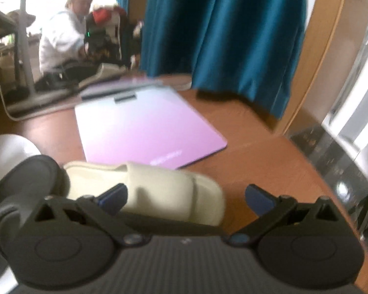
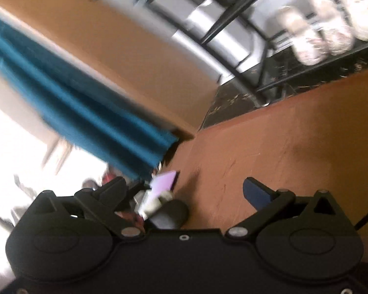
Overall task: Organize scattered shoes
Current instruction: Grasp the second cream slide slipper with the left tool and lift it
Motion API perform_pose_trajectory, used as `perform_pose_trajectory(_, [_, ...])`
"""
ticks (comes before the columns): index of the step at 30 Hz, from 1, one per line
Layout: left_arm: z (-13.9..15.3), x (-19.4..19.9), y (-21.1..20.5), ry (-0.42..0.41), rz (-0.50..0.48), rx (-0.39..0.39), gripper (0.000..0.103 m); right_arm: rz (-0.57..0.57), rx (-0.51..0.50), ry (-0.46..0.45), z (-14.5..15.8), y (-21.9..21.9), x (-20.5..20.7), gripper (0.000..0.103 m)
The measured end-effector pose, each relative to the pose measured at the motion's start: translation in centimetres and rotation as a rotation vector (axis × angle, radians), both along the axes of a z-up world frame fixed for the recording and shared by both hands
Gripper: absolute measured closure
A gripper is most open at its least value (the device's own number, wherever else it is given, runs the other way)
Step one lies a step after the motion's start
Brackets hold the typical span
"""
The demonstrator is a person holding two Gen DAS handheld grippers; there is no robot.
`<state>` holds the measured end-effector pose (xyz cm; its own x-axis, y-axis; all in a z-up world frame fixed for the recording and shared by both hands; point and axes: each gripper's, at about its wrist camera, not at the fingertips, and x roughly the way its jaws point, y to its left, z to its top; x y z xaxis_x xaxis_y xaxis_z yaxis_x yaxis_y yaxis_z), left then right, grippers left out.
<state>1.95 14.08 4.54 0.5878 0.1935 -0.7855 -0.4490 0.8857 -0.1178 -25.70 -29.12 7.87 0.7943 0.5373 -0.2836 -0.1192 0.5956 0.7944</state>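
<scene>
A cream slipper lies on the brown floor, right by the wide, empty left gripper. It looks soft, light and bendy. The thick band across the top looks best to pinch. The right gripper is wide and empty too.

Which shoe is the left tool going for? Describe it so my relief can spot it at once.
Start at the pink-to-white gradient mat lying on the reddish-brown floor in front of the teal curtain. Just off the mat's near edge lies a cream slide sandal, right before the open left tool. It is the only shoe there, smooth, with one broad strap.
</scene>
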Motion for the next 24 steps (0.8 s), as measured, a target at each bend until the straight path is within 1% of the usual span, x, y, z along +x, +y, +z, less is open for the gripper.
perform_pose_trajectory(2, [-0.5, 0.7, 0.0, 0.045, -0.031, 0.012, 0.001, 0.007, 0.025, 0.008, -0.4, -0.2, 0.4, 0.000])
perform_pose_trajectory(4, [-0.8, 1.6, -0.6, 0.069, -0.043, 0.053, 0.001, -0.015, 0.095, 0.034, -1.2, -1.2, 0.8, 0.000])
perform_pose_trajectory(8, [-1.1, 2.8, -1.7, 0.102, -0.037, 0.183, 0.001, -0.048, 0.194, 0.083, -2.3, -2.5, 0.9, 0.000])
perform_pose_trajectory(9, [-1.3, 3.0, -1.9, 0.114, -0.027, 0.208, 0.001, -0.046, 0.205, 0.084, -2.3, -2.6, 0.9, 0.000])
perform_pose_trajectory(10, [-1.4, 3.0, -1.8, 0.120, -0.022, 0.216, 0.001, -0.041, 0.204, 0.080, -2.3, -2.6, 0.7, 0.000])
perform_pose_trajectory(13, [-1.4, 3.8, -2.0, 0.138, 0.033, 0.283, 0.001, -0.032, 0.210, 0.078, -2.3, -2.7, 0.6, 0.000])
perform_pose_trajectory(14, [-1.3, 3.9, -2.2, 0.139, 0.082, 0.346, 0.001, -0.031, 0.218, 0.081, -2.6, -2.8, 0.8, 0.000])
perform_pose_trajectory(15, [-1.1, 4.0, -2.2, 0.133, 0.100, 0.388, 0.001, -0.031, 0.224, 0.083, -2.8, -2.8, 1.0, 0.000])
perform_pose_trajectory(17, [-1.3, 4.1, -2.4, 0.138, 0.116, 0.438, 0.001, -0.031, 0.236, 0.086, -3.2, -2.7, 1.3, 0.000])
perform_pose_trajectory(20, [-3.0, 4.9, -2.3, 0.208, 0.079, 0.425, 0.001, -0.026, 0.240, 0.086, -3.5, -2.3, 1.7, 0.000])
perform_pose_trajectory(21, [-3.5, 5.0, -2.3, 0.225, 0.077, 0.431, 0.001, -0.023, 0.240, 0.086, -3.6, -2.3, 1.8, 0.000])
perform_pose_trajectory(23, [-4.4, 5.1, -2.2, 0.246, 0.089, 0.418, 0.002, -0.021, 0.239, 0.088, -3.7, -2.2, 2.0, 0.000])
perform_pose_trajectory(24, [-4.5, 4.8, -2.3, 0.235, 0.092, 0.401, 0.011, -0.023, 0.241, 0.087, -3.8, -2.1, 2.1, 0.000])
